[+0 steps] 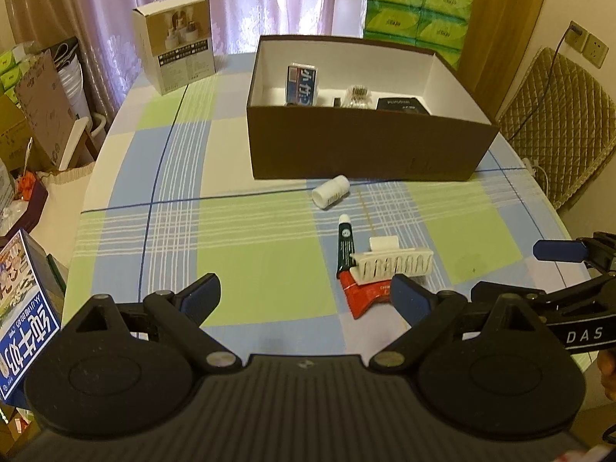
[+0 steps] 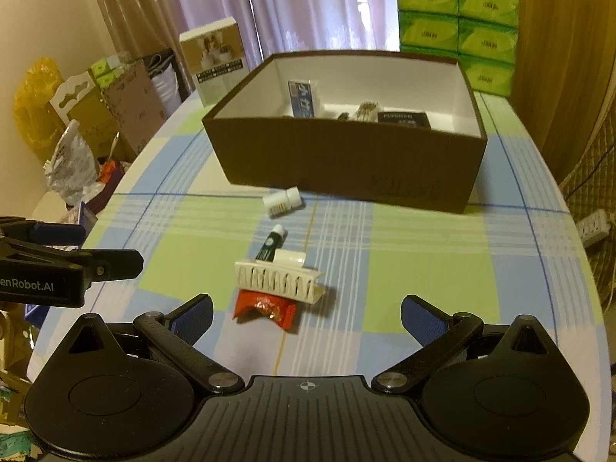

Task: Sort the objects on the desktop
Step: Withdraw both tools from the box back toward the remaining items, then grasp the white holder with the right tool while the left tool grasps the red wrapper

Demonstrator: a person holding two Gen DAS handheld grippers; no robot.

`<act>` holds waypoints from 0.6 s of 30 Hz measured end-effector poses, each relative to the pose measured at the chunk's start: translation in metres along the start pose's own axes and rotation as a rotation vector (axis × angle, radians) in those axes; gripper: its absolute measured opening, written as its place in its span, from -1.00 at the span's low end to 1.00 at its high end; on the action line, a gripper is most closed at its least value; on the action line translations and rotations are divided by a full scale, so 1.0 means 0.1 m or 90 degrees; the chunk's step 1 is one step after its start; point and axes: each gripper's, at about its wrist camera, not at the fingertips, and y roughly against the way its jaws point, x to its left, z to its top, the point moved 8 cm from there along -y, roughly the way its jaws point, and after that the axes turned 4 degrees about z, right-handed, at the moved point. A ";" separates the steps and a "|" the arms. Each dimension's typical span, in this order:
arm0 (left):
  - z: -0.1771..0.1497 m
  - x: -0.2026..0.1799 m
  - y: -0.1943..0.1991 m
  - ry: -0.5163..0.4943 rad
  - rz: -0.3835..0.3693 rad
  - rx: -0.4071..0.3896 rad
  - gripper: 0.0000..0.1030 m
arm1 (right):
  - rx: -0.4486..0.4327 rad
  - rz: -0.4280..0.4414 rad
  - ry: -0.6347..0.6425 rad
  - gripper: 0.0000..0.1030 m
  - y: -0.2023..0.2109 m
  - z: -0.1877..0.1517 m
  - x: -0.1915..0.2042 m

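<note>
Partway there: the box (image 1: 362,150) at the table's far edge holds a few items, but bottle (image 1: 330,191), tube (image 1: 345,244) and clip (image 1: 392,263) sit mid-table. Left gripper (image 1: 306,298) and right gripper (image 2: 306,317) both gape, empty.

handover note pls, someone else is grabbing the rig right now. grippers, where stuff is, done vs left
Left gripper: open, empty, above the near table edge.
Right gripper: open, empty, beside it, facing the loose items.
Brown box: open, far side of the table. Already inside: blue carton, a clear item and a black box.
Left on the cloth in front of the box: white bottle on its side; green tube; white comb-like clip lying over the tube's end and a red packet.
Nothing gripped yet; the clip is nearest.
</note>
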 end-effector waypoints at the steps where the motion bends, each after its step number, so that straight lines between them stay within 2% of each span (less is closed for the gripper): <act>1: -0.01 0.01 -0.01 0.001 0.000 0.003 0.80 | 0.004 0.000 -0.002 0.96 -0.02 -0.01 0.00; 18: -0.15 0.22 -0.40 0.016 0.021 0.061 0.80 | 0.035 0.012 -0.037 0.96 -0.44 -0.09 0.02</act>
